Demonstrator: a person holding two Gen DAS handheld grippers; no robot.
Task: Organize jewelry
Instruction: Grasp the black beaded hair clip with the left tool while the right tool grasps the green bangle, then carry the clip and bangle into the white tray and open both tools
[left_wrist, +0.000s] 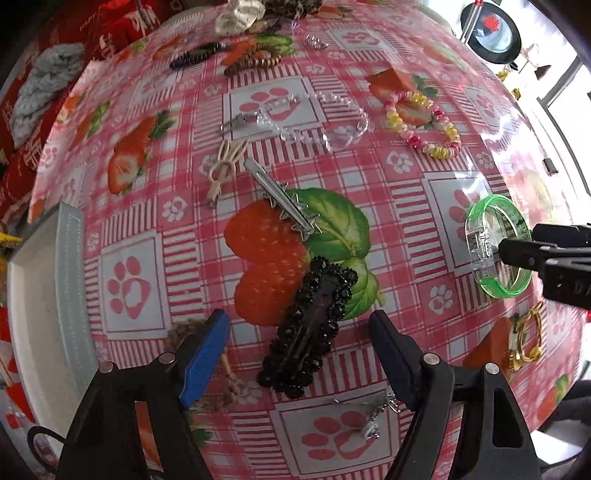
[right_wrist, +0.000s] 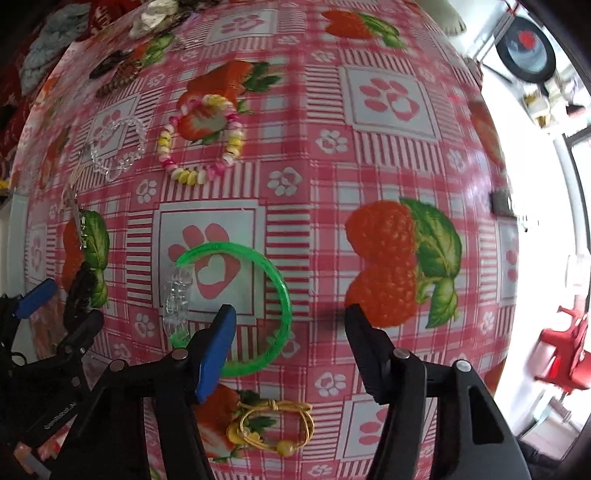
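Left wrist view: the black beaded hair clip (left_wrist: 308, 325) is seen lying on the tablecloth (left_wrist: 388, 206) between the parted, empty left gripper (left_wrist: 299, 354) fingers, long axis near-to-far, while the parted right gripper (right_wrist: 288, 343) straddles the green bangle's (right_wrist: 258, 295) near rim.

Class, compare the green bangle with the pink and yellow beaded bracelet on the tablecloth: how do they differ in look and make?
The green bangle is one smooth translucent band with a clear segment; the beaded bracelet is many small pink, yellow and white beads. The bangle lies near the right gripper, one finger inside its ring; the beaded bracelet lies farther off, clear of both grippers. Both are rings lying on the tablecloth.
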